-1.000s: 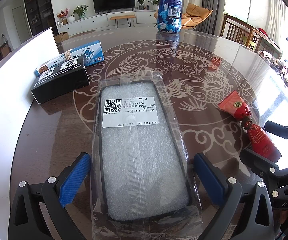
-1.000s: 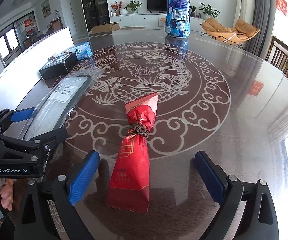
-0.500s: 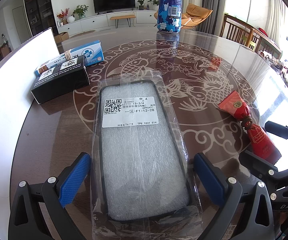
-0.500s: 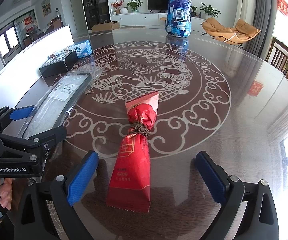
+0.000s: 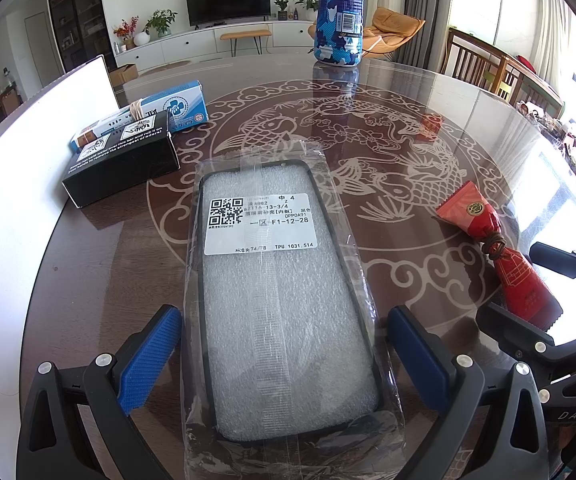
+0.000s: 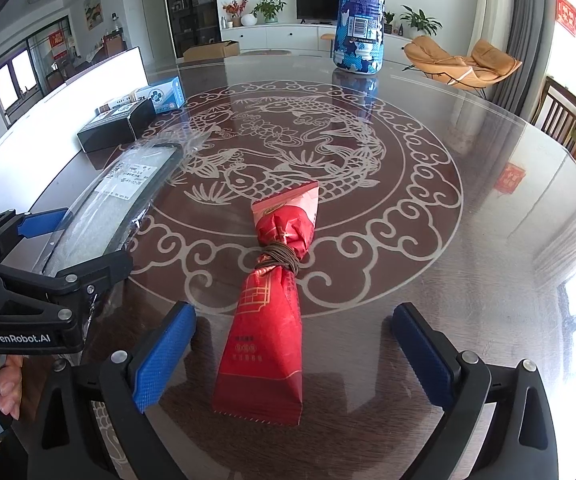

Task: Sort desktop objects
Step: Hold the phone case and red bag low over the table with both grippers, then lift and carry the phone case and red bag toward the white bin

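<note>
Straddling the bagged phone case (image 5: pixel 288 292) on the table (image 5: pixel 428 128), my left gripper (image 5: pixel 288 360) is spread wide, blue pads seemingly just clear of the plastic. My right gripper (image 6: pixel 288 360) gapes likewise around the red packet (image 6: pixel 266 320), touching nothing.

We see almost nothing change: from our right wrist view the blue camouflage bottle (image 6: pixel 359 20) at twelve o'clock and the red tied packet (image 6: pixel 269 308) drift slightly right.
</note>
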`<state>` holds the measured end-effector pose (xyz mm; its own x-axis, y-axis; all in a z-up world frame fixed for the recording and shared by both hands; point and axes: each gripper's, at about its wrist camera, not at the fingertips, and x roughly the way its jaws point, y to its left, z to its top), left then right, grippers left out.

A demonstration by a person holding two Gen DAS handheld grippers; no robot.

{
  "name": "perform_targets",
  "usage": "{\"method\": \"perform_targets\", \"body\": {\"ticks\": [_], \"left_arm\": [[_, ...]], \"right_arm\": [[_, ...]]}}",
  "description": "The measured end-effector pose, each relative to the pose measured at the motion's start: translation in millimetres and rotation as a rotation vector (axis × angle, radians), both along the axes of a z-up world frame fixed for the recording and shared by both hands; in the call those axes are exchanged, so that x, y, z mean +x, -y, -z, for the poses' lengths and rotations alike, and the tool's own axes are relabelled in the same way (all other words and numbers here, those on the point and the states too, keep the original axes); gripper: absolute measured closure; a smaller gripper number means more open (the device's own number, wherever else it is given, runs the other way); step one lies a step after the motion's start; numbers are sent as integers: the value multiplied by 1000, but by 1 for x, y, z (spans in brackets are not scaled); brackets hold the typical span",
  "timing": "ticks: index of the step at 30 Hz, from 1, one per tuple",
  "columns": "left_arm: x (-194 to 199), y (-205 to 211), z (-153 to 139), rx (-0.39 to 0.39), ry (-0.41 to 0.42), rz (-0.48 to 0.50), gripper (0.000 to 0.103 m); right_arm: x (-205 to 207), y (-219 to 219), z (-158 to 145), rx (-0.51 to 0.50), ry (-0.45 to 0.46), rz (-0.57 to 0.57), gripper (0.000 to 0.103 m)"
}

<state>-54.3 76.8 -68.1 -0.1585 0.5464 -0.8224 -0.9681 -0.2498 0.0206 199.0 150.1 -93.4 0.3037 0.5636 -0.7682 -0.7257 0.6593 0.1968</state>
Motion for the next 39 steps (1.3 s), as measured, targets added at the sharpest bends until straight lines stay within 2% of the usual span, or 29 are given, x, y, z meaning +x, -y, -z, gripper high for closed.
{"method": "perform_targets", "body": {"ticks": [39], "left_arm": [[0, -1, 1, 0, 0, 2, 0]], "right_arm": [[0, -1, 0, -10, -2, -5, 4]]}}
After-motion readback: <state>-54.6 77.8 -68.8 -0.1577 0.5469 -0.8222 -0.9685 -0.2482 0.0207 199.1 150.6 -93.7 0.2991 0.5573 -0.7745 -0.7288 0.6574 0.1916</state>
